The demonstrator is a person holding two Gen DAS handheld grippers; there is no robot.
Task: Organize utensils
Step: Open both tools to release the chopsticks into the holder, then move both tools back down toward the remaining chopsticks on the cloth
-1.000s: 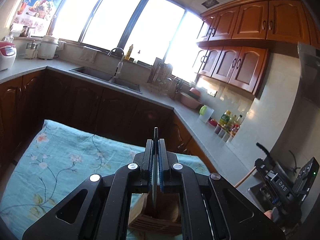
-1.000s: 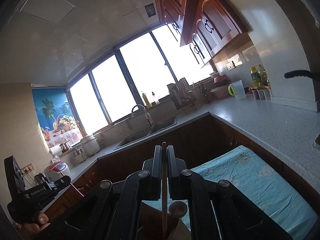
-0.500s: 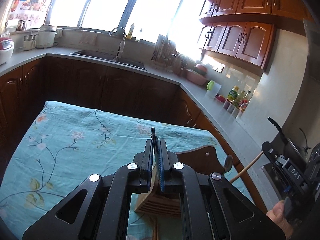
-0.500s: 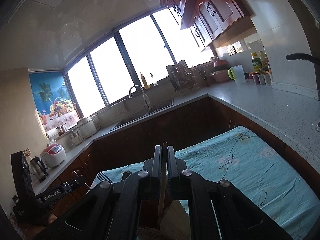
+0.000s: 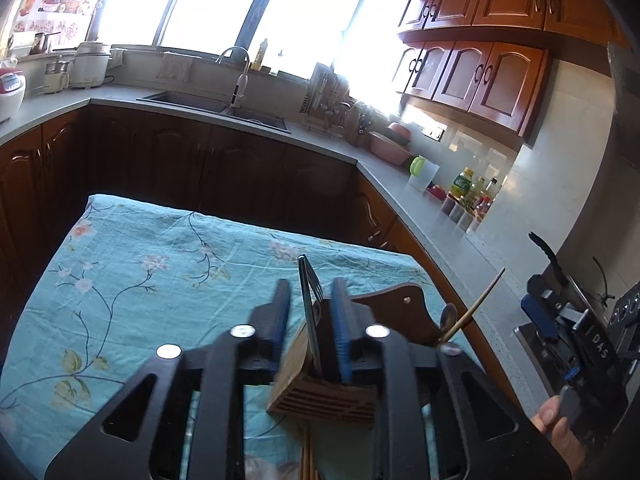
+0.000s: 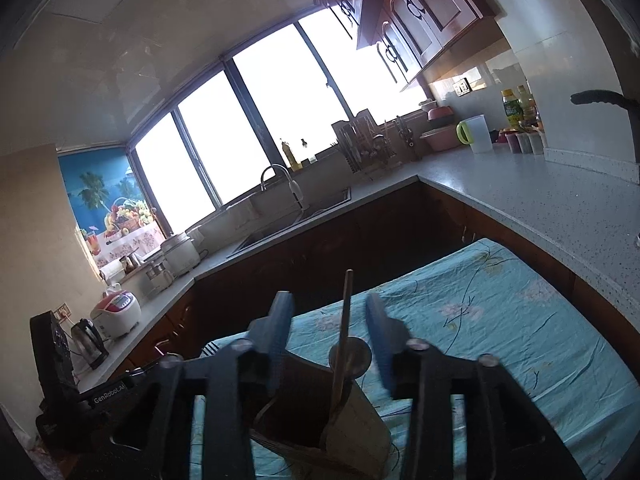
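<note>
A wooden utensil holder [image 5: 324, 392] stands on the table with the blue floral cloth [image 5: 140, 280]. A metal fork [image 5: 310, 304] stands tines-up in it, between the open fingers of my left gripper [image 5: 310, 320]. A wooden chopstick [image 5: 474, 308] and a spoon [image 5: 448, 316] lean out of the holder's right side. In the right wrist view the holder [image 6: 320, 412] sits below my open right gripper [image 6: 330, 320], with the chopstick [image 6: 344, 320] and the spoon [image 6: 352, 356] standing free between the fingers. The right gripper's body shows at the right edge of the left wrist view.
More chopsticks [image 5: 308, 460] lie on the cloth in front of the holder. A grey counter [image 5: 400, 184] with a sink [image 5: 224, 108], a dish rack [image 5: 328, 108], bottles [image 5: 468, 196] and dark cabinets wraps around behind the table.
Both grippers have opened: the left has let go of the fork and the right of the chopstick, and both utensils now stand in the holder. Both cameras tilted down over the table.
</note>
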